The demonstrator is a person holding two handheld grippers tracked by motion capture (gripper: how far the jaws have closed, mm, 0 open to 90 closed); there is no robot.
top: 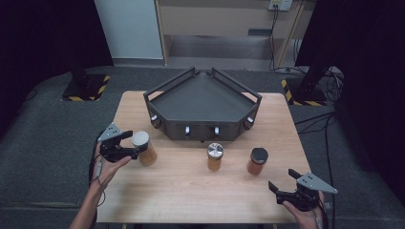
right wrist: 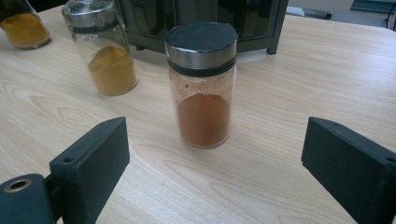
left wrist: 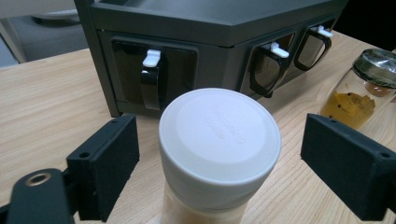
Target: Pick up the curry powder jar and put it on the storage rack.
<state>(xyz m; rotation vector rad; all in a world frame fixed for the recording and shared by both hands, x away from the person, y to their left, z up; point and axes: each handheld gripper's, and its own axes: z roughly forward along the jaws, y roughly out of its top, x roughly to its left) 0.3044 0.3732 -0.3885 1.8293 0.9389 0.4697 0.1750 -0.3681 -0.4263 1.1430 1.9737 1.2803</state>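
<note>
White lid (left wrist: 219, 135) of jar: faint embossed lettering, unreadable. No other text.

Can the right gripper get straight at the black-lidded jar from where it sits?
Probably yes. The right gripper is open and faces the black-lidded jar with bare table between them. The steel-lidded jar stands off to one side, apart from it, so nothing seems to block the approach.

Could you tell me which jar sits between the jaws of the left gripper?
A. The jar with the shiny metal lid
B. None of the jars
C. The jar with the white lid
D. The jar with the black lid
C: in the left gripper view the jar with the white lid stands between the left gripper jaws, with a gap showing on each side.
</note>
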